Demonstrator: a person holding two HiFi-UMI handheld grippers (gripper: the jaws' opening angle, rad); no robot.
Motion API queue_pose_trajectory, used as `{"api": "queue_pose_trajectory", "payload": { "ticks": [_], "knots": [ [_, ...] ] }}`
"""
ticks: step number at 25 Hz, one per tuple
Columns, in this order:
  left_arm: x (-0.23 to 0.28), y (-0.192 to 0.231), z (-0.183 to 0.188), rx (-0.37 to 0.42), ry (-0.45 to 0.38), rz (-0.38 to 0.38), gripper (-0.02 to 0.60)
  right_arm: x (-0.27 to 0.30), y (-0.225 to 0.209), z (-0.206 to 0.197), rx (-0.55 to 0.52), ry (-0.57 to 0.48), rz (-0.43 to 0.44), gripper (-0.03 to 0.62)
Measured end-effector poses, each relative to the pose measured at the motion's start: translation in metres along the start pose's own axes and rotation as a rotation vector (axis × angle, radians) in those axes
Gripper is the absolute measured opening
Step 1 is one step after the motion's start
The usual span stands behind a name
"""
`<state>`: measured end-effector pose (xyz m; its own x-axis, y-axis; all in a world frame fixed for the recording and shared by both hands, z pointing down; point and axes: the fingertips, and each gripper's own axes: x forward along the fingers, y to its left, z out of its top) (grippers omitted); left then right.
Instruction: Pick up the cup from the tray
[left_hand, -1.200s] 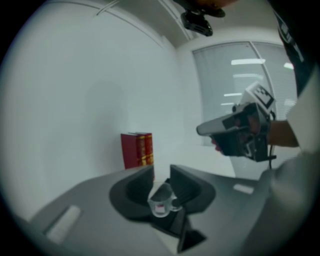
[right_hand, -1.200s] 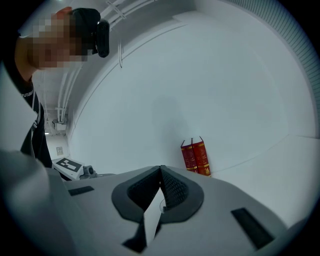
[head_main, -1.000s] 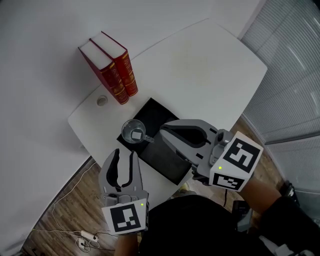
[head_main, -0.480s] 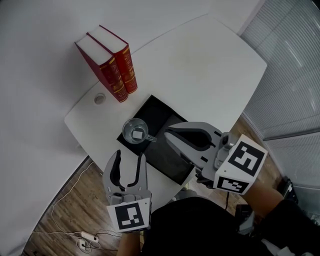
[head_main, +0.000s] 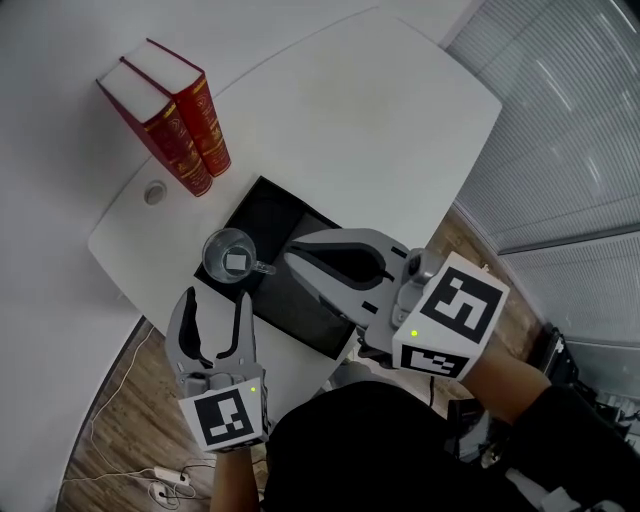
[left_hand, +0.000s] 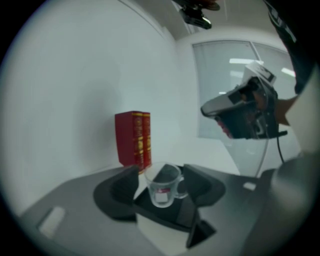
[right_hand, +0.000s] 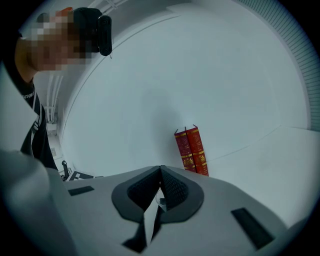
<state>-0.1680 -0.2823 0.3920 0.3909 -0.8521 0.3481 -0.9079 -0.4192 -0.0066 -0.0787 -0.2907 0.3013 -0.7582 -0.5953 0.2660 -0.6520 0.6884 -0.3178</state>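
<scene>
A clear glass cup (head_main: 232, 258) with a handle stands on the near left corner of a black tray (head_main: 290, 215) on the white table. My left gripper (head_main: 216, 304) hovers just short of the cup; its jaws are opening and nothing is between them. In the left gripper view the cup (left_hand: 164, 186) shows ahead in the gap of the left gripper (left_hand: 161, 176), untouched. My right gripper (head_main: 292, 256) hangs above the tray to the right of the cup, with its jaws closed together and empty. The right gripper view shows that gripper (right_hand: 160, 172) with its tips touching.
Two red books (head_main: 165, 125) stand upright on the far left of the white table (head_main: 380, 120). A small round cable hole (head_main: 153, 192) lies near them. The table's near edge runs just under my left gripper, with wood floor (head_main: 110, 440) and a cable below.
The left gripper's jaws have spread wider. The head view has swung, so the table, books and cup sit further left in the frame. The right gripper stays shut above the tray.
</scene>
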Motion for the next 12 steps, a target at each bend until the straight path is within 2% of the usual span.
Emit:
{"api": "queue_pose_trajectory", "payload": {
  "ticks": [6, 12],
  "knots": [
    [0.01, 0.001, -0.005, 0.007, -0.004, -0.02, 0.284, 0.002, -0.002, -0.003, 0.01, 0.005, -0.012, 0.014],
    [0.02, -0.001, -0.02, 0.026, 0.026, -0.044, 0.298, 0.0, -0.005, -0.006, 0.02, 0.013, -0.034, 0.014]
  ]
}}
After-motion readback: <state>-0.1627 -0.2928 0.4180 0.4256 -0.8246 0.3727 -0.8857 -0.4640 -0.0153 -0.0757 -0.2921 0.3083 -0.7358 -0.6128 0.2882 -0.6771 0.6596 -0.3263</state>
